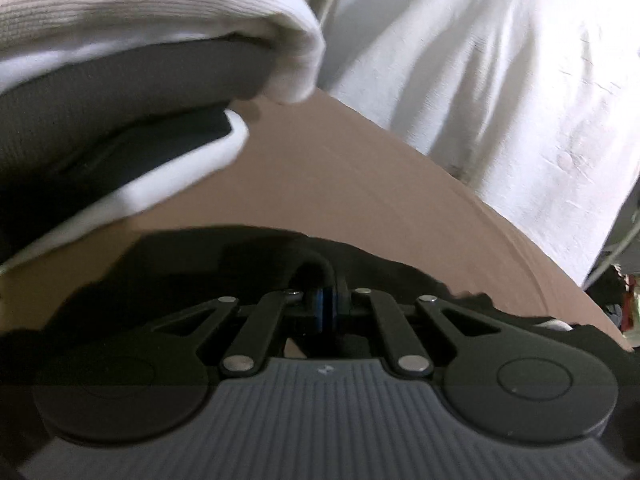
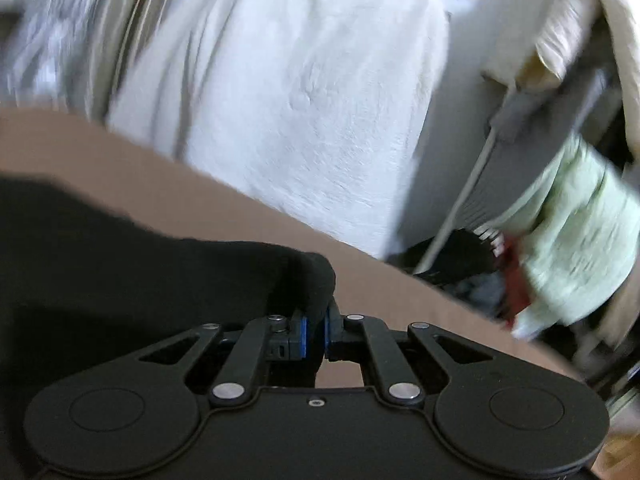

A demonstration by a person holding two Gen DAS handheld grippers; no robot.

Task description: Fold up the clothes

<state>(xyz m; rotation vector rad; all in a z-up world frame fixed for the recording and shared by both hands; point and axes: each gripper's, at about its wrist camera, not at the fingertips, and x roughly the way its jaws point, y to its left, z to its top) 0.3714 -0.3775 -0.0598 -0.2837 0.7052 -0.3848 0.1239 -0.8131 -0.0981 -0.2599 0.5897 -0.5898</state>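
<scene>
a: where the left gripper (image 1: 325, 300) points forward, its blue pads are pressed together on a fold of the black garment (image 1: 224, 256); the jaws are narrow and holding that cloth.

b: and the other one?

a: the right gripper (image 2: 314, 330) has its pads nearly closed, pinching a bunched corner of the same black garment (image 2: 120, 248), which swells up just in front of the fingers.

b: where does the garment lie?

a: on the brown worktop (image 1: 340, 184). in the left wrist view it spreads dark across the near part, right up to the gripper. in the right wrist view it covers the near left part, and bare brown surface runs along its far side to the worktop's far edge.

b: what is the white thing at upper left in the left wrist view?

a: a white ribbed sleeve or glove (image 1: 140, 12) wrapped round a grey and black device (image 1: 120, 104), above the worktop. i cannot tell more.

b: and past the far edge?

a: a white towel-like cloth (image 2: 304, 92) hangs beyond it, seen in both views. to the right of it is a pale green cloth (image 2: 580, 232), blurred, with something red (image 2: 514, 280) beside it.
</scene>
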